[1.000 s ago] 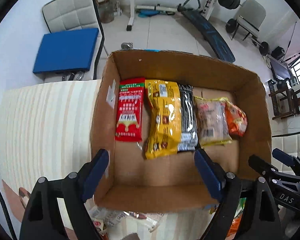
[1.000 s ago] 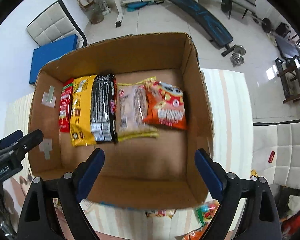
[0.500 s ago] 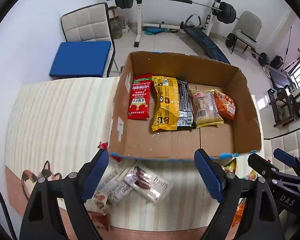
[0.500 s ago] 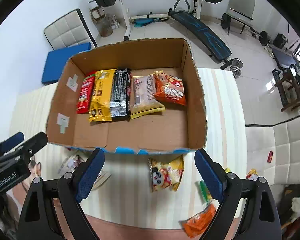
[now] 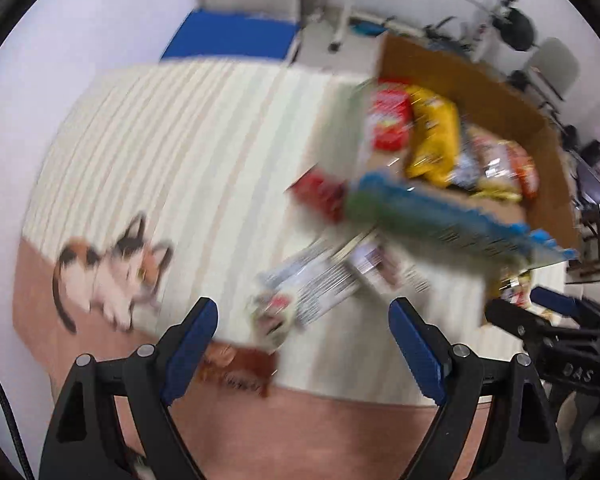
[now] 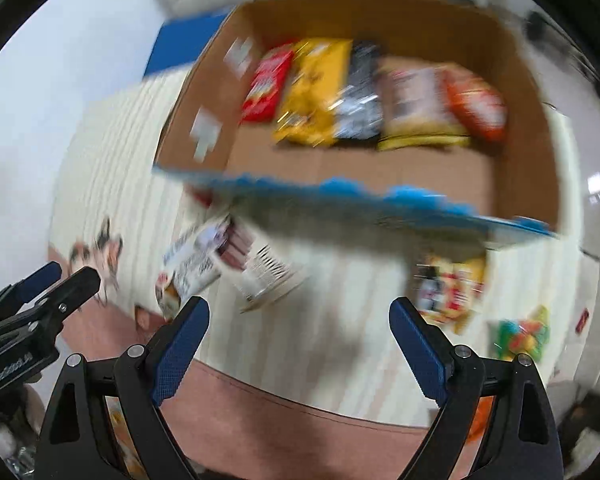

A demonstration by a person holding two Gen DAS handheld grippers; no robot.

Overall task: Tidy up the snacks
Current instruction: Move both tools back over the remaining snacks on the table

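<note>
Cardboard box [image 6: 516,80] holds five packets; more snacks [image 5: 320,292] lie loose just ahead of both empty, spread hand-held grippers [image 5: 304,350] [image 6: 300,350]. Next: descend and pinch one.

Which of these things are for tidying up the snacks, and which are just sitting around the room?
For the job:
- cardboard box with a row of snack packets already inside
- loose snack packets on the mat: white ones, a yellow one, a green one
- both open grippers, left and right

Just lying about:
- striped mat with a cat picture
- blue cushion
- gym gear, too blurred to detail
</note>
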